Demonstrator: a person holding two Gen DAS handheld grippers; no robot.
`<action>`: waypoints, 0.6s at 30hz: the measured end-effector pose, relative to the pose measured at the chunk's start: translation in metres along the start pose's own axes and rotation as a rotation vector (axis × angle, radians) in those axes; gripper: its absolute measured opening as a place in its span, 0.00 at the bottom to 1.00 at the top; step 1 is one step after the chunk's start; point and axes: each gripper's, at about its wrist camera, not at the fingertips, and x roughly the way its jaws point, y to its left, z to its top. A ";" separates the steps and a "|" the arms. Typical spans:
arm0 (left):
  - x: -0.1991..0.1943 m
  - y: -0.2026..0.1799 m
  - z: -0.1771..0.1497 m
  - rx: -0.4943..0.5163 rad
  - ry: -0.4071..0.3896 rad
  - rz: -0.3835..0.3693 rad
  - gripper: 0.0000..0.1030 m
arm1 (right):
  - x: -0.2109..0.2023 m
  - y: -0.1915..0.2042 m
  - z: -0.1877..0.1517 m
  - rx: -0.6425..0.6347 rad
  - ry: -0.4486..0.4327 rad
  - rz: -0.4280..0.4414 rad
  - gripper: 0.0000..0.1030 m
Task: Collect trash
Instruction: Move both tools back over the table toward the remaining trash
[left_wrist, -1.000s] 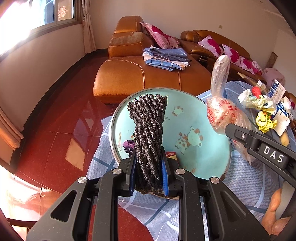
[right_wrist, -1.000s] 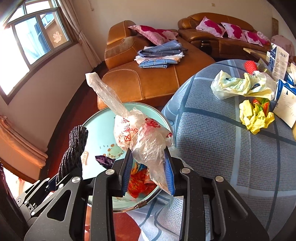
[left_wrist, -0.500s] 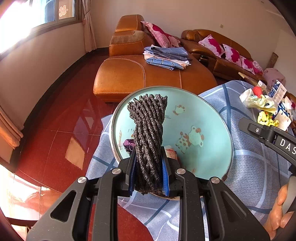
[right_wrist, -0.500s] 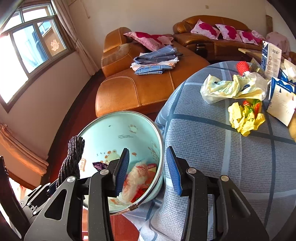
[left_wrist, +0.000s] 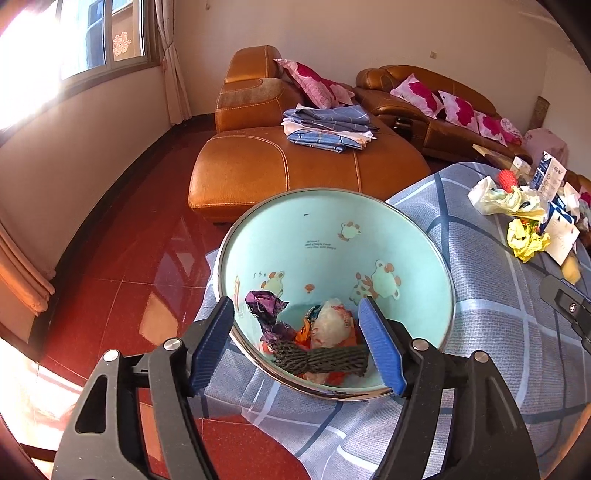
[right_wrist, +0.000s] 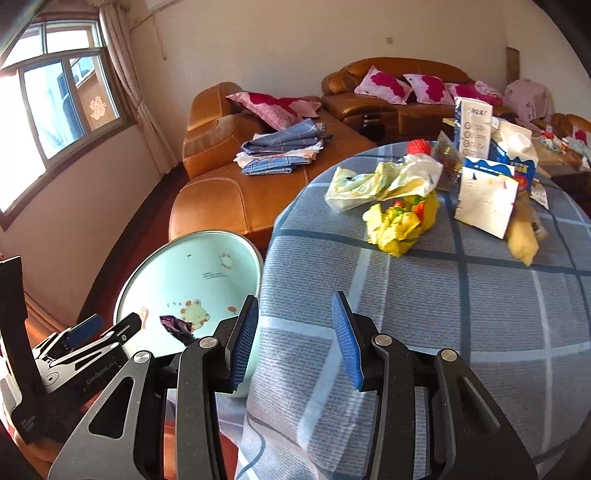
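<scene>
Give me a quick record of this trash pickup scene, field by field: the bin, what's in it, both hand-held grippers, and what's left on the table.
bin: pale green basin, at the edge of the table
in bin: dark mesh net, purple wrapper, crumpled plastic bag
left hand-held gripper: jaws opening over the bin, nothing between them
right hand-held gripper: open, empty, over the tablecloth
left on table: yellow wrapper, pale plastic bag, cartons
</scene>
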 end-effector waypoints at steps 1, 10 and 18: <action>-0.003 -0.002 0.000 0.002 -0.006 -0.004 0.74 | -0.004 -0.005 0.000 0.007 -0.008 -0.014 0.41; -0.025 -0.020 -0.001 0.028 -0.034 -0.020 0.87 | -0.036 -0.064 -0.010 0.106 -0.067 -0.110 0.54; -0.028 -0.051 -0.011 0.064 0.001 -0.106 0.87 | -0.059 -0.133 -0.026 0.211 -0.078 -0.222 0.54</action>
